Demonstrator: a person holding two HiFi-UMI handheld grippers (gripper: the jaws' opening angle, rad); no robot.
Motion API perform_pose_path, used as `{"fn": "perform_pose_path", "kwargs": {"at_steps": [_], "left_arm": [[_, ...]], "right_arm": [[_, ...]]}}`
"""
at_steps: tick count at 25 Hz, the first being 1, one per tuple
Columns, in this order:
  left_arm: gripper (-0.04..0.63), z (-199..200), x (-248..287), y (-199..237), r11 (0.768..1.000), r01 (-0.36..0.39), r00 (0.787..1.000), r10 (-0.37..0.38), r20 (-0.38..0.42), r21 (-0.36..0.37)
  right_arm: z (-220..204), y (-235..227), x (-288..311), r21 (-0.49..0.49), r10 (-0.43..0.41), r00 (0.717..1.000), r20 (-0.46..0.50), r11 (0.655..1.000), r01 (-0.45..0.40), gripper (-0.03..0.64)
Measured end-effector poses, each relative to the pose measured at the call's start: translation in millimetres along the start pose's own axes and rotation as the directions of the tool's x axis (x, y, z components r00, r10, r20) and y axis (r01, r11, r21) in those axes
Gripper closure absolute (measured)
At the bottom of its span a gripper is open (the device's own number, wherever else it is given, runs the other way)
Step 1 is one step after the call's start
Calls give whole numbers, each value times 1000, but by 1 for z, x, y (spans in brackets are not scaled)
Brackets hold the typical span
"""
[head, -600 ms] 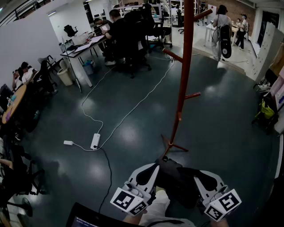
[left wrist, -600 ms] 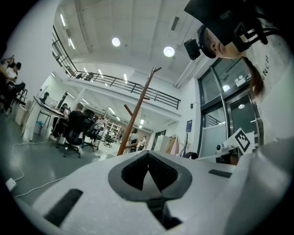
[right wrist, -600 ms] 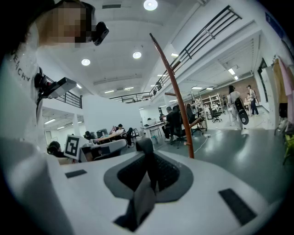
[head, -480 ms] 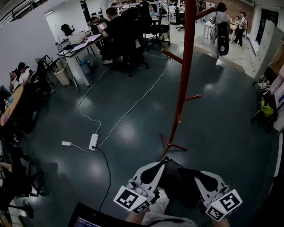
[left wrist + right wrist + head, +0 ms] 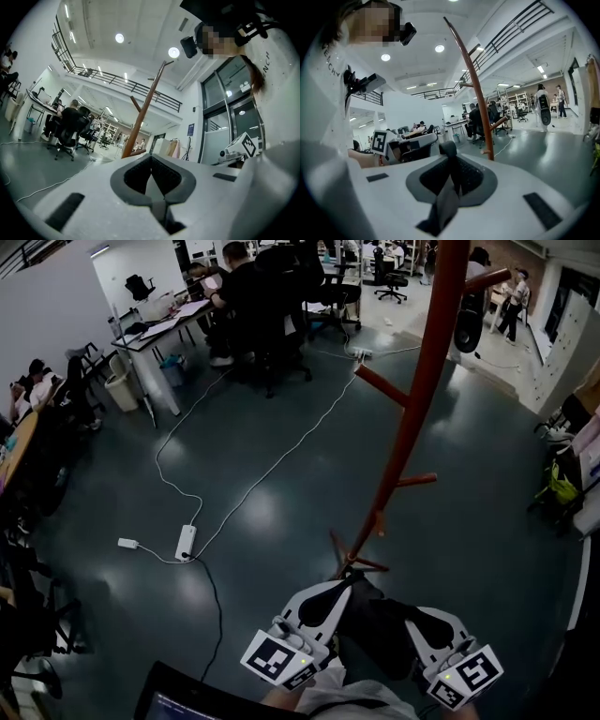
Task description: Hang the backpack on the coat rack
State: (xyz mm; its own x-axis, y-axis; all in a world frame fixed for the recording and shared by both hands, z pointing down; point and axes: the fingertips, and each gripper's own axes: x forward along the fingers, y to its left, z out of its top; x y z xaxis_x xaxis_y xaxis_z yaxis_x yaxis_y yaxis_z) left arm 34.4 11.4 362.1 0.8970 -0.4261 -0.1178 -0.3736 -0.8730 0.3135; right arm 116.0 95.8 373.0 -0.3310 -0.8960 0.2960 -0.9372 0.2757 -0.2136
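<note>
The red-brown coat rack (image 5: 412,418) stands just ahead, its feet (image 5: 354,562) on the dark floor and short pegs sticking out of the pole. A black backpack (image 5: 375,629) hangs low between my two grippers, close in front of the rack's base. My left gripper (image 5: 339,592) is on the backpack's left side with its jaws closed on a thin strap (image 5: 164,213). On the right side, my right gripper (image 5: 412,617) is shut on a dark strap (image 5: 449,187). The rack pole (image 5: 143,115) (image 5: 476,93) rises beyond both pairs of jaws.
A white cable with a power strip (image 5: 185,542) crosses the floor to the left. Desks with seated people (image 5: 234,296) and a bin (image 5: 117,390) stand at the back left. A green bag (image 5: 561,482) lies at the right wall. A laptop edge (image 5: 187,699) shows at the bottom.
The view has drawn closer to the coat rack, whose pole now looks larger and leans right. Both grippers still hold the backpack in the same place.
</note>
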Motion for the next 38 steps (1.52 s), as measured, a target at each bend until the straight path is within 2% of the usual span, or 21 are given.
{"fn": "perform_pose_path", "kwargs": {"at_steps": [5, 11, 15, 20, 28, 38], "left_arm": [[586, 5, 25, 11, 1000, 8, 1000, -8, -6, -19], [586, -6, 60, 21, 1000, -16, 1000, 15, -23, -24], [586, -12, 77, 37, 999, -52, 998, 52, -28, 6], [586, -24, 91, 41, 998, -71, 997, 70, -44, -1], [586, -44, 100, 52, 994, -103, 993, 101, -52, -36], [586, -41, 97, 64, 989, -140, 989, 139, -42, -44]], "right_arm": [[16, -21, 30, -13, 4, 1000, 19, 1000, -4, 572], [22, -53, 65, -40, 52, 999, -3, 998, -52, 572], [17, -68, 91, -37, 55, 998, -41, 998, -56, 572], [8, -89, 109, -28, 64, 994, -86, 997, -66, 572], [1, -109, 133, -33, 62, 989, -132, 997, -67, 572], [-13, -130, 151, 2, 51, 978, -204, 999, -51, 572]]}}
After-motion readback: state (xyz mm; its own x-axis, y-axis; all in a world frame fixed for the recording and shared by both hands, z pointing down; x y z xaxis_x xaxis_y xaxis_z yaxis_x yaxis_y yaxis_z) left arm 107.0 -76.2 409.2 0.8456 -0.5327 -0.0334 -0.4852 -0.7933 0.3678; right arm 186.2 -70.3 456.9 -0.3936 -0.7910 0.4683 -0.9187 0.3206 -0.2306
